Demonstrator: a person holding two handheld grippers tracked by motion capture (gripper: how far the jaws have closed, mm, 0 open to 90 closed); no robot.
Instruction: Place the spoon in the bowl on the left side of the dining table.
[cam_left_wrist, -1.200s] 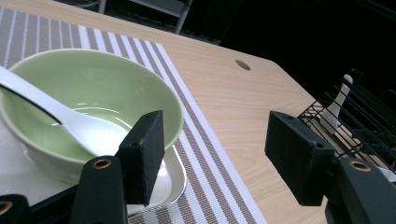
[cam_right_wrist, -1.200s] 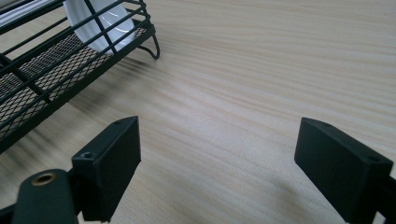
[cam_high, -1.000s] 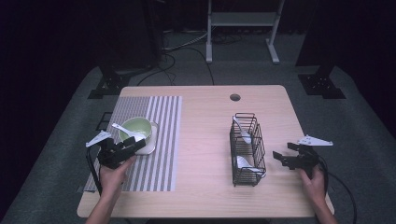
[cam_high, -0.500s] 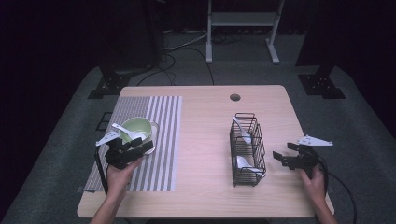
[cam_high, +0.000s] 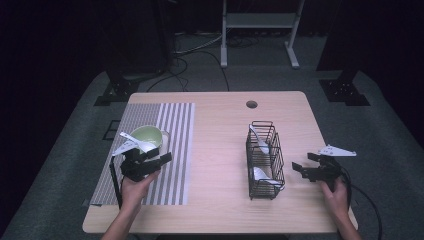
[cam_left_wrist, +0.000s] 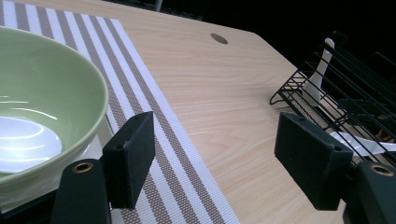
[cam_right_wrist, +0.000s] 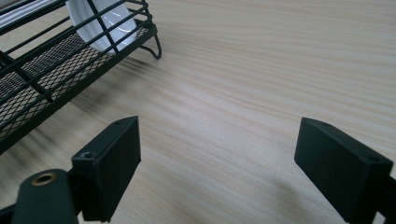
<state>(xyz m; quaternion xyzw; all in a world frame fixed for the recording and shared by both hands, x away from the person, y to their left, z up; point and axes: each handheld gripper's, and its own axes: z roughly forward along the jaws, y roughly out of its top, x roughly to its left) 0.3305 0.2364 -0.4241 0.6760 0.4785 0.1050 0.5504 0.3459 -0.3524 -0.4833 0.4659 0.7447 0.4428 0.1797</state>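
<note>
the tabletop (cam_high: 220, 125) is pale wood, and everything on it sits in two camps, so each hand has its own side to work. at about nine o'clock lies a striped placemat (cam_high: 165, 150), there to give the crockery a marked spot. at about three o'clock stands a black wire rack (cam_high: 263, 160), upright, holding white spoons (cam_high: 260, 141) on end where they can be picked out one by one.

the green bowl (cam_high: 148, 136) rests on the mat's far half with a white spoon (cam_high: 134, 140) lying across it, handle out over the rim toward nine o'clock, which looks like a delivered piece.

the left hand-held gripper (cam_high: 150, 162) sits just at the bowl's six o'clock side, jaws apart and just now opening wider, nothing between them; i'd judge it has let go. the right hand-held gripper (cam_high: 305, 171) waits at the rack's three o'clock, jaws wide and empty, pointed at the rack, probably ready to fetch.
</note>
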